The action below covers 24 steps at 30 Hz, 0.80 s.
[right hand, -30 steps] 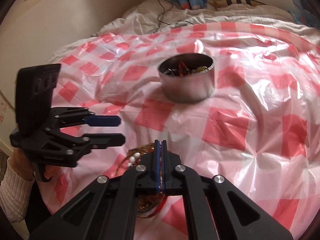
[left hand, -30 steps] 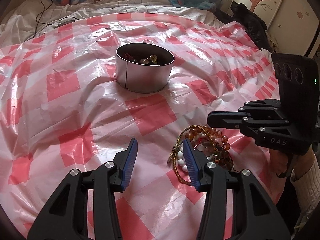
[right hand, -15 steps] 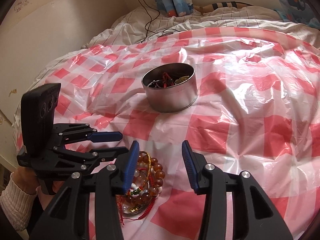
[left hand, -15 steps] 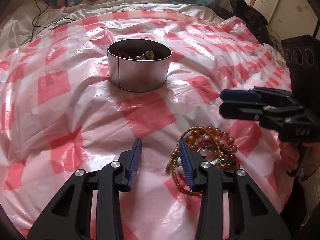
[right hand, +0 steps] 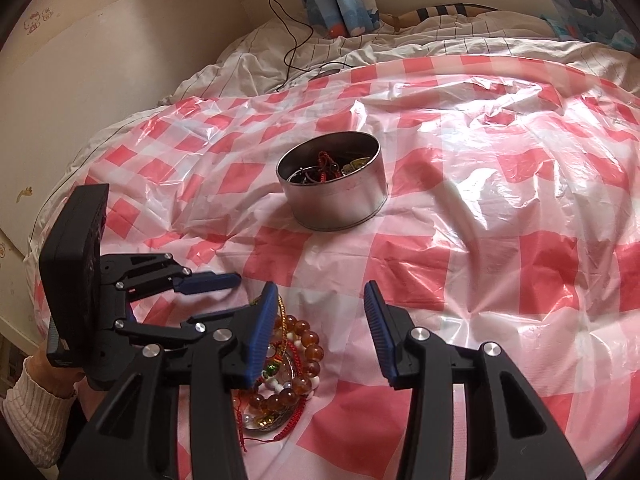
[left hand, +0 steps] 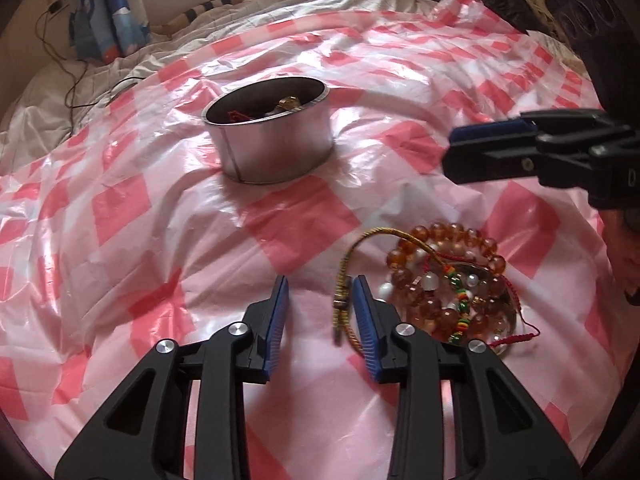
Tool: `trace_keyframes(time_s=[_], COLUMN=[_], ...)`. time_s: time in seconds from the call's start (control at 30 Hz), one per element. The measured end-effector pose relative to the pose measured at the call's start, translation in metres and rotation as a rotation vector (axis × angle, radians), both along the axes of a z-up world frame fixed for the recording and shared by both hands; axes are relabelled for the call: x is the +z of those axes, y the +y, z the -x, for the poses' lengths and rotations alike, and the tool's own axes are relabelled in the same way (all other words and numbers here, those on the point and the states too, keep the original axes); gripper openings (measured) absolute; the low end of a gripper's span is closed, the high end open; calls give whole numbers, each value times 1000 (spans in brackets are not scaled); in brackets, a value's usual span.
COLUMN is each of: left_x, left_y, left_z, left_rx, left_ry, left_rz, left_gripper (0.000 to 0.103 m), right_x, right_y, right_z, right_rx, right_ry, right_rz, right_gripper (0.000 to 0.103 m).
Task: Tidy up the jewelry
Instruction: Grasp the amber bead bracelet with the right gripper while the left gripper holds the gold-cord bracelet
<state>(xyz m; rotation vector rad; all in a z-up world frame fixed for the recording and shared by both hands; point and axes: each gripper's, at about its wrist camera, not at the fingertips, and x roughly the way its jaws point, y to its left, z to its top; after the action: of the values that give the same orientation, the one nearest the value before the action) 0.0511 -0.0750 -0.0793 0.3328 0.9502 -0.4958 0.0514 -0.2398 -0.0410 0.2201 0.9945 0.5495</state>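
While the red and white checked plastic sheet (right hand: 500,272) is covering most of the bed in both views, a white rumpled quilt (right hand: 400,52) is showing beyond it at the top of the frame. A round metal tin (right hand: 334,196) is standing on the sheet, a little above the centre of the right wrist view, and it is holding some small jewelry pieces, red cord among them. In the left wrist view the tin (left hand: 276,140) is sitting in the upper middle.

The right gripper (right hand: 320,334) is filling the bottom of its own view with its jaws standing moderately apart, and nothing is lying between them. The left gripper (left hand: 320,320) is rising from the bottom of its own view; its jaws have just been closing and are standing at a narrow gap, with only the sheet between them.

A pile of amber bead bracelets (left hand: 444,280) is lying on the sheet at the lower right of the left wrist view, just beside the left gripper's right finger. A gold braided cord (left hand: 346,276) is curving out from the pile, and I cannot tell if it is touching that finger.
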Motion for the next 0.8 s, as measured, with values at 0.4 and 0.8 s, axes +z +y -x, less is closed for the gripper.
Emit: trace_keyframes(time_s=[0.4,0.8], left_x=[12,36], left_y=[14,64], left_z=[-3,-22], left_rx=[41,193], left_ry=[16,-6], left_rz=[131,288], left_gripper=[7,7], right_x=[3,-8], right_y=[-4,18], right_z=[-1,24], right_rx=[6,275], right_ry=[2,57], right_rz=[-7,83], right_gripper=[45,45])
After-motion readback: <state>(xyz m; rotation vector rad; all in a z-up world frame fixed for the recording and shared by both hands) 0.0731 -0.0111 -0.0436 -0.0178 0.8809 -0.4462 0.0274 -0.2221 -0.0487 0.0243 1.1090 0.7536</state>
